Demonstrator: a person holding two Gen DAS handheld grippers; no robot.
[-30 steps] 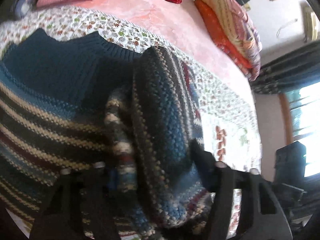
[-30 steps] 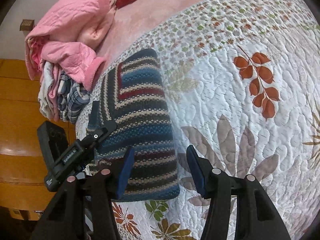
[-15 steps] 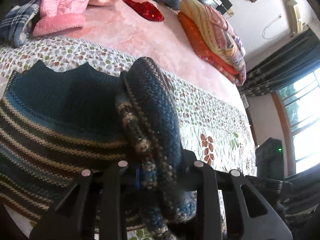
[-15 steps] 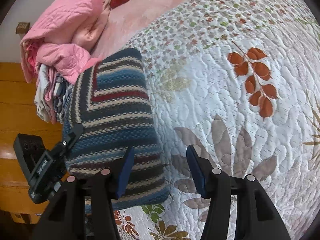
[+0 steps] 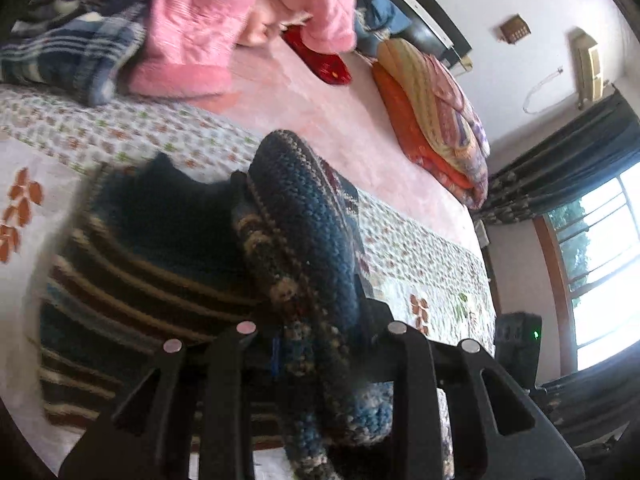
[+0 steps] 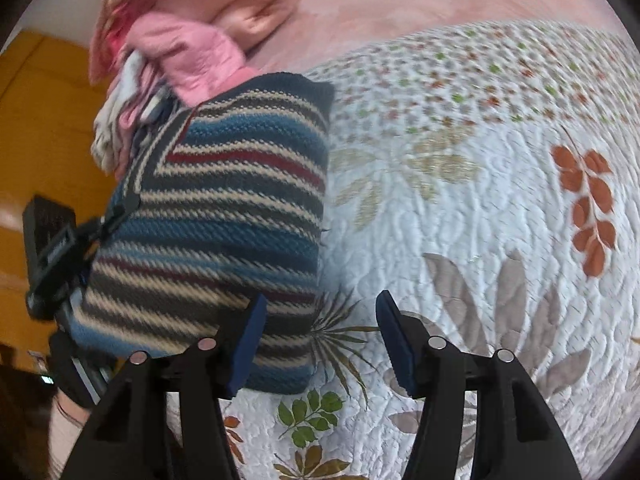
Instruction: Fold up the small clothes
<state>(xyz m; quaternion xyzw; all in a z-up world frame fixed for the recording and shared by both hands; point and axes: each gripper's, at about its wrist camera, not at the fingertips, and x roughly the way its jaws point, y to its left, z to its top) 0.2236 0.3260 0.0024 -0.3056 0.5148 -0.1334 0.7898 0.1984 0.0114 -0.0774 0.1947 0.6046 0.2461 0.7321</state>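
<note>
A striped knit sweater (image 6: 224, 216) in blue, cream, grey and dark red lies folded on the quilted bedspread (image 6: 460, 208). In the left wrist view my left gripper (image 5: 320, 344) is shut on a thick fold of the sweater (image 5: 304, 240), which bulges up between the fingers. The rest of the garment spreads to the left below it. My right gripper (image 6: 320, 344) is open above the quilt, its left finger over the sweater's near right corner, nothing between the blue pads (image 6: 394, 340). The left gripper (image 6: 60, 248) shows at the sweater's left edge in the right wrist view.
A heap of pink quilted clothes (image 6: 188, 28) and plaid fabric (image 5: 68, 40) lies beyond the sweater. A folded orange and striped blanket (image 5: 432, 120) rests farther back on the pink sheet (image 5: 328, 112). A window (image 5: 600, 264) and dark curtains are at right.
The left gripper closed on the sweater's fold and lifted it, drawing the sweater leftward. The right gripper stayed open and shifted slightly over the quilt.
</note>
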